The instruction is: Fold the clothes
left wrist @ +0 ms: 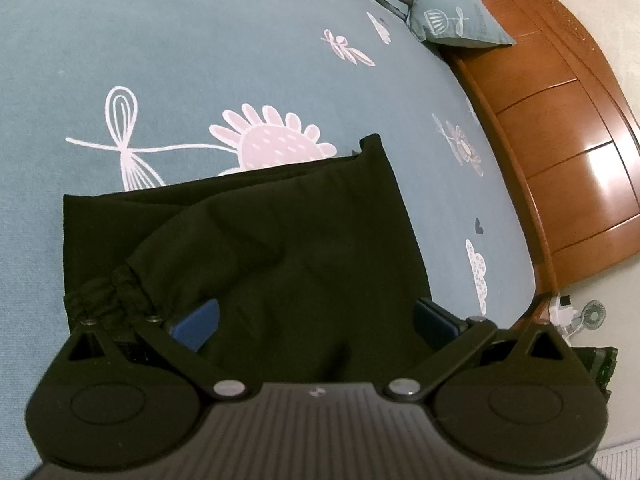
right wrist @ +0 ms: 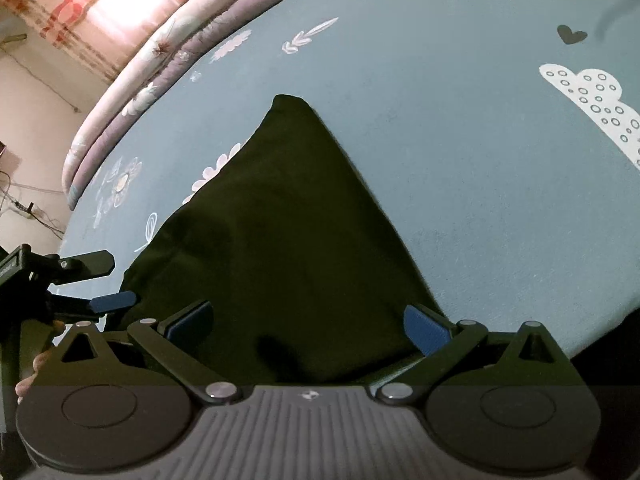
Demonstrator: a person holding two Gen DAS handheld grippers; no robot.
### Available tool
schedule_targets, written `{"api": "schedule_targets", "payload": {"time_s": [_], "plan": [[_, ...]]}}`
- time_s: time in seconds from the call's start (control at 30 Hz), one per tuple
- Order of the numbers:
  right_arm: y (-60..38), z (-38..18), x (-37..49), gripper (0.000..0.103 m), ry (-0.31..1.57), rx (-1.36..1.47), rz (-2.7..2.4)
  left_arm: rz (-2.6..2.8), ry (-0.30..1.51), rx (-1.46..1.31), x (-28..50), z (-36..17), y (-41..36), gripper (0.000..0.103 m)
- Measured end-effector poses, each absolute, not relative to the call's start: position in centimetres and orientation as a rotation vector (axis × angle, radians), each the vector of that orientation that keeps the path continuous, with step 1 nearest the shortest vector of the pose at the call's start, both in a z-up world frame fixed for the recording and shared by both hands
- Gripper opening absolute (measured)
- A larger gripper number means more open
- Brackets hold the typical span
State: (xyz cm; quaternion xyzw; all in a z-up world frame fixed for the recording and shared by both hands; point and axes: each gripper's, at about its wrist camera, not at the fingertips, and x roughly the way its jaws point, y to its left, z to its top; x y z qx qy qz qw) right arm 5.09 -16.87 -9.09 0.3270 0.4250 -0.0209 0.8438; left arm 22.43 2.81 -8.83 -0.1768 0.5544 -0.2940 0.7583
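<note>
Black fabric garment with a gathered elastic band (left wrist: 256, 248), folded flat on the blue-grey bedsheet printed with white and pink flowers (left wrist: 200, 60). Elastic band bunched at the near left corner, just beside the left pad.

Left gripper (left wrist: 316, 320): black two-finger unit with blue pads, held low over the near edge of the garment, pointing across the bed. Fingers spread wide, dark cloth lying between them; nothing pinched. Contact between pads and cloth not discernible.

Right gripper (right wrist: 308, 322): same build, also spread wide, hovering over the near edge of the garment (right wrist: 280, 240). From this view cloth tapers to a point away from the camera. No grasp visible.

Left gripper seen from the right wrist view at the far left edge (right wrist: 108, 284), side-on, near the garment's left border, fingers apart. Part of a hand (right wrist: 30, 376) visible beneath it.

Orange-brown wooden headboard (left wrist: 560, 120) along the right side of the bed; blue-grey patterned pillow (left wrist: 452, 20) against it. Pink checked curtain (right wrist: 80, 0) upper left in right wrist view.
</note>
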Motion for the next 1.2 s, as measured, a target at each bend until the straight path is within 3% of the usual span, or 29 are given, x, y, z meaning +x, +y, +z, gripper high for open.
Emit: {"api": "schedule_targets", "payload": {"time_s": [0.5, 0.73, 1.2], "plan": [[-16.8, -9.2, 5.0, 0.103, 0.903, 0.689, -0.044, -0.651, 1.209, -0.386, 22.3, -8.6, 2.7, 0.102], [-16.7, -9.3, 5.0, 0.103, 0.905, 0.68, -0.039, -0.692, 1.129, -0.475, 22.0, -7.2, 4.9, 0.102], [-16.5, -9.7, 5.1, 0.103, 0.898, 0.672, -0.028, -0.647, 1.224, -0.511, 23.6, -10.3, 5.1, 0.102]]}}
